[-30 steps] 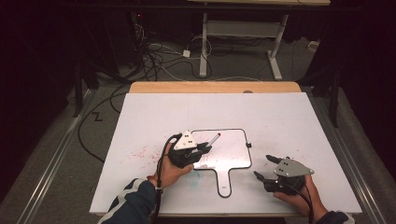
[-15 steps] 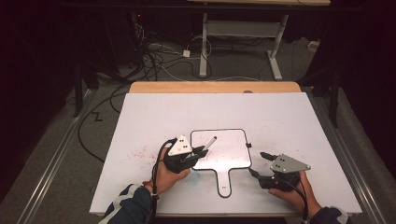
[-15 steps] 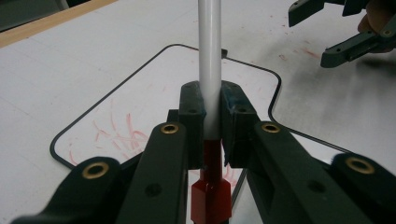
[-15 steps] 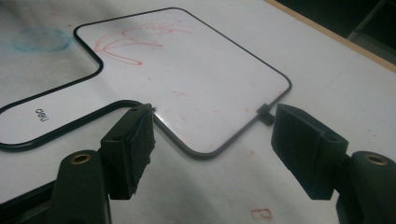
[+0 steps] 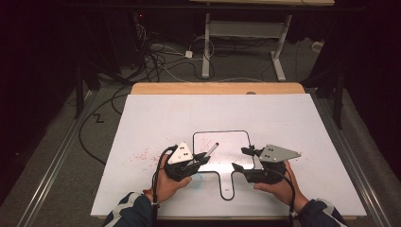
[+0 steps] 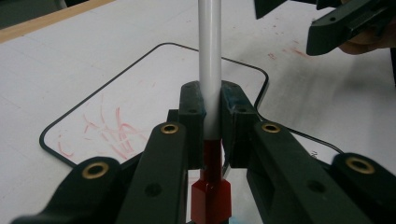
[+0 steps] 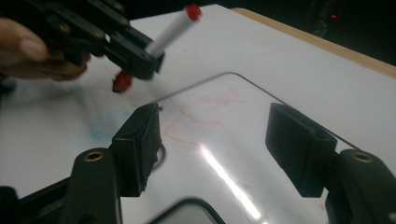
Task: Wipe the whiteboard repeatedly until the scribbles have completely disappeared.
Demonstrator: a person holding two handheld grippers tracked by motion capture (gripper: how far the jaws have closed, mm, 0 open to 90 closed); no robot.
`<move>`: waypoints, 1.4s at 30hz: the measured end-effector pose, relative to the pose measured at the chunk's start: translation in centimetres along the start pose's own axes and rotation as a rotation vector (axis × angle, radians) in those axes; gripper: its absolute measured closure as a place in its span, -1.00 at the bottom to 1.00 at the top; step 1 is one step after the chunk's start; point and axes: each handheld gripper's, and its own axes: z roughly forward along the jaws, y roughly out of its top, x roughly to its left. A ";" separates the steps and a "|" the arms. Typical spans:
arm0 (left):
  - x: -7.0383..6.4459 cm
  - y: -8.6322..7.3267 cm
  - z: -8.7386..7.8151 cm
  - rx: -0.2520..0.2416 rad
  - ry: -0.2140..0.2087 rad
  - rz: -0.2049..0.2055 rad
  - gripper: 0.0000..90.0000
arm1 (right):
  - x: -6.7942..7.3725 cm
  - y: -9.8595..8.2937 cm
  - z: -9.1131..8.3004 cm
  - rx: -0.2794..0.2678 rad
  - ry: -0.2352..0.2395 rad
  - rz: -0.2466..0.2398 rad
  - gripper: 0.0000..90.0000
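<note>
Person seated at near edge of a white table top point(image 5: 142, 123), a gripper in each hand. Left gripper point(image 5: 201, 161) held just above the surface at the left side of a small handled whiteboard point(image 5: 234, 142); its jaws are closed tight on a whiteboard marker point(image 5: 211, 150), gripping the white barrel near its red end. In the left gripper view the marker point(image 6: 209, 84) runs straight up between the two jaw pads, red section and red tip end toward the camera, white barrel extending away over the board point(image 6: 116, 102). In the right gripper view the marker point(image 7: 170, 30) stands tilted, with a red part at each end: one up and away, one below the left gripper point(image 7: 140, 60), just above the table; whether it touches the surface I cannot tell. Right gripper point(image 5: 241, 158) sits at the whiteboard's right edge, near the neck where the handle begins; its jaws stand wide apart with nothing between them, the board point(image 7: 224, 135) visible through the gap. Whiteboard lies flat, black-outlined, handle pointing toward the person, faint red scribbles in its upper left area. Red specks on the table left of the left hand point(image 5: 165, 184); a faint blue smudge on the table point(image 7: 109, 123) near the marker's lower end. Right hand point(image 5: 279, 182) holds its gripper low, close to the table.
</note>
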 end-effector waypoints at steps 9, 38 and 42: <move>-0.7 0.0 0.6 -0.007 -0.023 0.015 0.75 | 0.2 2.1 3.2 -0.051 0.117 0.086 0.02; 0.6 -1.8 -3.1 0.097 0.206 0.016 -0.47 | -1.6 6.0 7.2 0.001 0.117 -0.027 0.80; 0.9 -3.8 -5.5 0.138 0.271 -0.009 -0.53 | -2.8 6.3 8.4 0.044 0.079 -0.055 0.80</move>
